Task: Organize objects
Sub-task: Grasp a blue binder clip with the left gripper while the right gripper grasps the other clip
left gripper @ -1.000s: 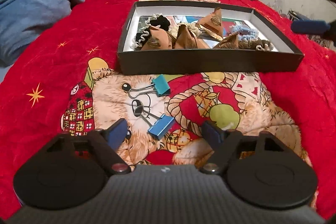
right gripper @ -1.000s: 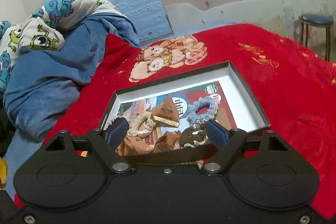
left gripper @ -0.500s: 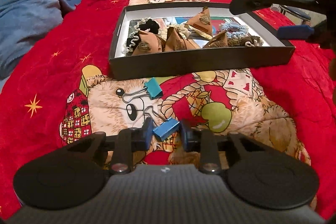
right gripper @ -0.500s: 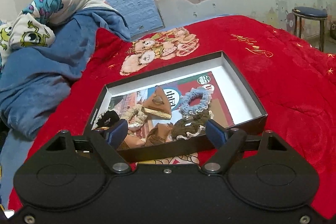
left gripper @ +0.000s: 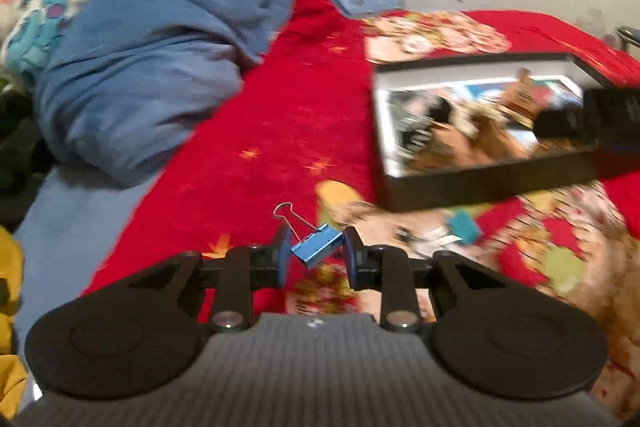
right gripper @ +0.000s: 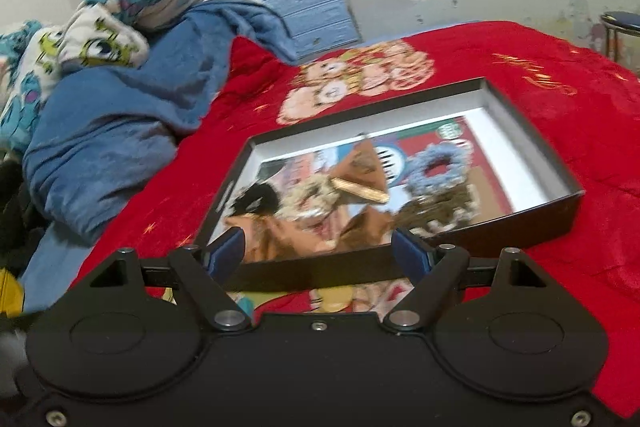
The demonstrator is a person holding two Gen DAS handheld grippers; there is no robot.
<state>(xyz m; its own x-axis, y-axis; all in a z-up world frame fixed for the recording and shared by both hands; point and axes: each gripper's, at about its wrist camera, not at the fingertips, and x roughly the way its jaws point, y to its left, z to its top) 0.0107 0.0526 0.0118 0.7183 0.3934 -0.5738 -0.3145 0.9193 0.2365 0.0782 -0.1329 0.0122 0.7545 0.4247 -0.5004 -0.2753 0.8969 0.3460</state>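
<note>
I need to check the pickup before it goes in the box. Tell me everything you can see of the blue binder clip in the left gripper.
The blue binder clip is a small clip with a glossy metallic-blue body and thin silver wire handles. It sits tilted between the left gripper's blue pads, which press on its two ends. One wire loop sticks up and to the left, past the left pad. The clip appears lifted clear of the red blanket; only the pads touch it. The black box lies farther off to the right.

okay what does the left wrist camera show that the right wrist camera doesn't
Only the left wrist view shows the left gripper shut on a blue binder clip, and a teal binder clip lying on the red blanket. Only the right wrist view shows the right gripper, open, and a blue scrunchie. Both show the black box and the blue bedding.
</note>
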